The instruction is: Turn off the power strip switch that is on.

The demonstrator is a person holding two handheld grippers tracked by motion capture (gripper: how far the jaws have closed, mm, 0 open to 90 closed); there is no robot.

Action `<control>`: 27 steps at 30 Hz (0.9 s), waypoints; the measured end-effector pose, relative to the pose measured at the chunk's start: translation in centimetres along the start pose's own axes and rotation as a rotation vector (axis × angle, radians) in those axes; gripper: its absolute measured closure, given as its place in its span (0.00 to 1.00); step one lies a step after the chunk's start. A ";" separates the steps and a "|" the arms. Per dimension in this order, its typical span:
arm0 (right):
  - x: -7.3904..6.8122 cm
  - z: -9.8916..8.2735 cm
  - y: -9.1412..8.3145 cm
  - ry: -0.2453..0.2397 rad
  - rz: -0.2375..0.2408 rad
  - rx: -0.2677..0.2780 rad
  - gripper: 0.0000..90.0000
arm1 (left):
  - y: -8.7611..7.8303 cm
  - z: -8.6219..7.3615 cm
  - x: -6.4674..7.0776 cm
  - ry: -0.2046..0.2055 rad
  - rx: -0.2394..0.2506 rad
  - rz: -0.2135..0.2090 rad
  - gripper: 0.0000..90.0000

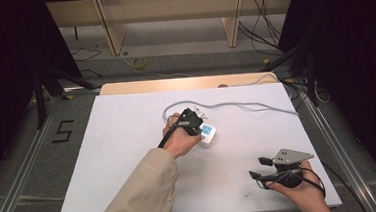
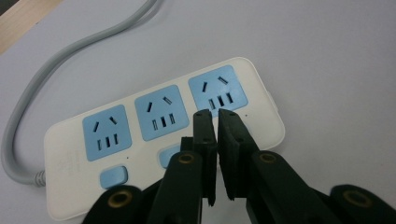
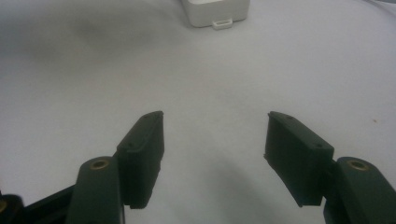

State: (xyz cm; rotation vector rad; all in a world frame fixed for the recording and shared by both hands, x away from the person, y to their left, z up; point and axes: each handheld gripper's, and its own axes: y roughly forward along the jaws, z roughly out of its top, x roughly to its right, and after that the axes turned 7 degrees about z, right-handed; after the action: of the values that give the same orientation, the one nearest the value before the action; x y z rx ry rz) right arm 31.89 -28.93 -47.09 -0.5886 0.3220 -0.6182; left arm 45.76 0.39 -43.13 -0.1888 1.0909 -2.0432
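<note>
White power strip [image 2: 163,140]: lies flat mid-table, three blue sockets up, grey cord [image 2: 56,70] leaving its left end.
Left gripper [image 2: 217,116]: jaws nearly together, nothing between them, tips over the strip's switch row.
Right gripper [image 3: 215,140]: jaws spread, empty, near the table's front right, well apart from the strip.

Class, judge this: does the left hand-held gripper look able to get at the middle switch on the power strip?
Probably yes: the left hand-held gripper hovers, nearly closed, right above the power strip, and nothing lies between it and the middle switch.
</note>
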 end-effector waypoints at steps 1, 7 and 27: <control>0.0 0.0 0.0 0.000 0.001 -0.001 0.43 | -0.1 -0.1 0.0 -0.005 0.003 -0.002 0.94; 0.0 0.0 0.0 -0.001 0.000 -0.002 0.43 | -1.0 -1.0 -0.3 -0.030 0.021 -0.024 0.87; -0.1 0.0 0.1 -0.005 0.002 -0.006 0.43 | -4.7 -4.1 -1.1 -0.052 0.105 -0.020 0.46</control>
State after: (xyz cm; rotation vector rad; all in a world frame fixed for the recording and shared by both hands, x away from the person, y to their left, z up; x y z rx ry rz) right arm 31.88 -28.81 -47.14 -0.5952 0.3201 -0.6144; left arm 41.88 5.22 -41.83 -0.1997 0.9513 -2.0955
